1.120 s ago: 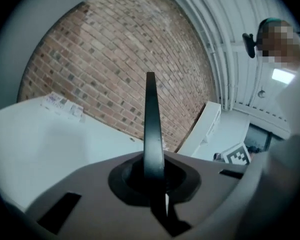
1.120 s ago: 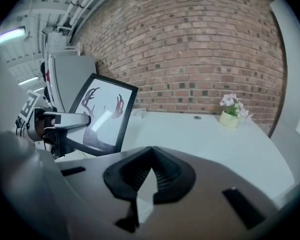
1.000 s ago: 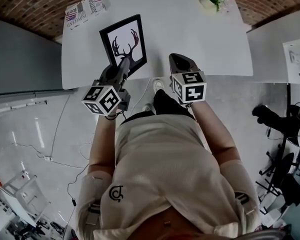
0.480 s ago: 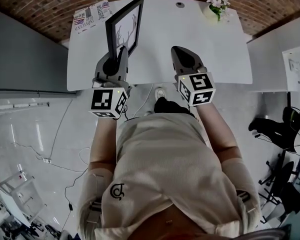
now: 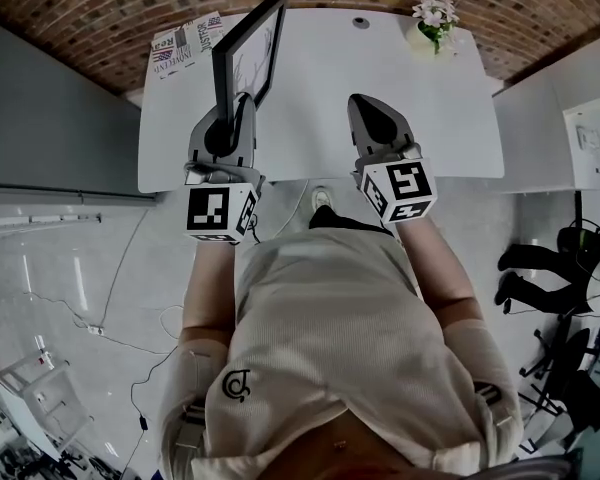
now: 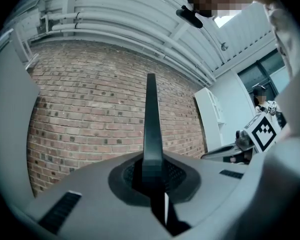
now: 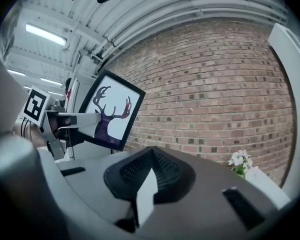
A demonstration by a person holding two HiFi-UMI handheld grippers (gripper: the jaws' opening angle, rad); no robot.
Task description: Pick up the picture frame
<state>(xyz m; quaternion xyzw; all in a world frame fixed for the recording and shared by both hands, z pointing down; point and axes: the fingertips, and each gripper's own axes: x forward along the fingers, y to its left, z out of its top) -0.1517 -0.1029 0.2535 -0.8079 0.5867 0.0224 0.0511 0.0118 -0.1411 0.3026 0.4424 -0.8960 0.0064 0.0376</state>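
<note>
The picture frame (image 5: 248, 53) is black, with a deer-head silhouette on white. It hangs off the white table (image 5: 460, 108), standing on edge. My left gripper (image 5: 242, 103) is shut on its lower edge. The left gripper view shows the frame (image 6: 151, 119) edge-on, rising from between the closed jaws of the left gripper (image 6: 151, 176). In the right gripper view the frame (image 7: 112, 115) faces me, with the left gripper (image 7: 82, 121) clamped on it. My right gripper (image 5: 372, 108) hovers above the table to the frame's right, shut and empty, its pads together in the right gripper (image 7: 151, 171) view.
Magazines (image 5: 185, 40) lie at the table's far left corner. A small pot of white flowers (image 5: 432, 16) stands at the far right corner. A brick wall (image 7: 225, 84) runs behind the table. A grey partition (image 5: 50, 108) borders the left side.
Both grippers have risen. The frame, which lay flat on the table, has come up with the left gripper and turned to stand on edge. The right gripper stayed empty.
</note>
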